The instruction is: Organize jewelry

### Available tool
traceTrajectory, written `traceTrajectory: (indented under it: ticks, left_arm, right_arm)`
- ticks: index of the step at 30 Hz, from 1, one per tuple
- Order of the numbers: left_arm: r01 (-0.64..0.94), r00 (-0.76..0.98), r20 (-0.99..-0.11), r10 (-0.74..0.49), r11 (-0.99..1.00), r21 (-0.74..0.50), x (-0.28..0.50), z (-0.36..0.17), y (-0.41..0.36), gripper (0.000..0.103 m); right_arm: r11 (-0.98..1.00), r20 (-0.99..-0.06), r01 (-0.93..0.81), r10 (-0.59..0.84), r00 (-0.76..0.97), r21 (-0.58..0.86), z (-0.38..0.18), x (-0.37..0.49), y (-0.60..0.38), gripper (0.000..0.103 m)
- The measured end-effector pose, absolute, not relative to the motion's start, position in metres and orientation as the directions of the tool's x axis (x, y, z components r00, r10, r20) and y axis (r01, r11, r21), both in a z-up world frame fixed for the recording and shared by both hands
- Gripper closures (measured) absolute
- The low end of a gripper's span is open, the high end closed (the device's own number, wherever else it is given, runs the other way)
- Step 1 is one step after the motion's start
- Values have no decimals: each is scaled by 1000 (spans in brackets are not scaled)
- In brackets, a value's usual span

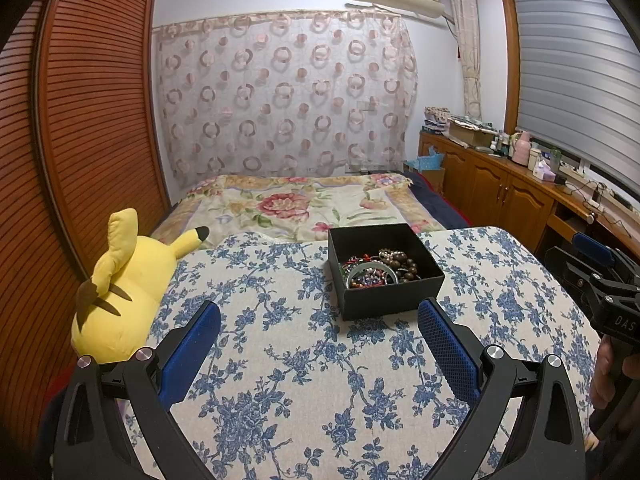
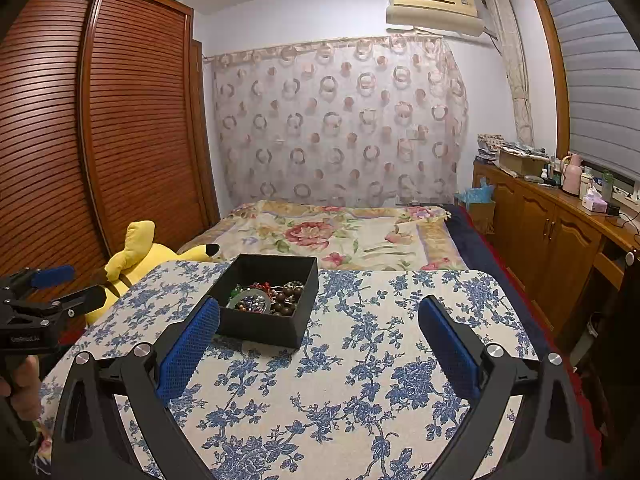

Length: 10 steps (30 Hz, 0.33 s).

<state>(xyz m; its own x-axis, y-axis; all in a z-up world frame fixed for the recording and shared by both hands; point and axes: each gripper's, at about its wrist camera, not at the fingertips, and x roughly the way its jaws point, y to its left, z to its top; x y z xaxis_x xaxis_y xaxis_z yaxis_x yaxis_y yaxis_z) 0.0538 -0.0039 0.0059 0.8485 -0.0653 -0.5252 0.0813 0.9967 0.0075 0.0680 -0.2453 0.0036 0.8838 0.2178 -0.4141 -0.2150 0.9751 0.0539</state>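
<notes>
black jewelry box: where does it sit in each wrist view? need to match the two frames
Left wrist: black jewelry box sits centre-right, just beyond the right fingertip of the left hand-held gripper.
Right wrist: it sits centre-left, partly behind the left fingertip of the right hand-held gripper.
Shared landmark: yellow plush toy, left of the box in both.

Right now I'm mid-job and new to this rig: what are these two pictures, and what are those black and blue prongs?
Each picture comes from a fisheye camera mounted on a hand-held gripper, looking forward along its two blue-padded fingers. One shows the left gripper, the other the right gripper. Both are open and hold nothing. On the blue floral cloth stands an open black box holding a tangle of beaded jewelry. A yellow plush toy lies off the cloth's left edge. A bed lies beyond.
</notes>
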Motion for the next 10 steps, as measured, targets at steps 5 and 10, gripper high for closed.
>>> traceTrajectory:
  ticks: [5, 10]
  left_arm:
    - [80, 849, -525, -64, 997, 8, 54, 5, -4, 8]
    - [80, 848, -526, -64, 997, 8, 53, 5, -4, 8]
  right_arm:
    - [975, -413, -214, 217, 884, 54, 4, 68, -246, 3]
    - [976, -412, -212, 216, 885, 55, 5, 67, -245, 3]
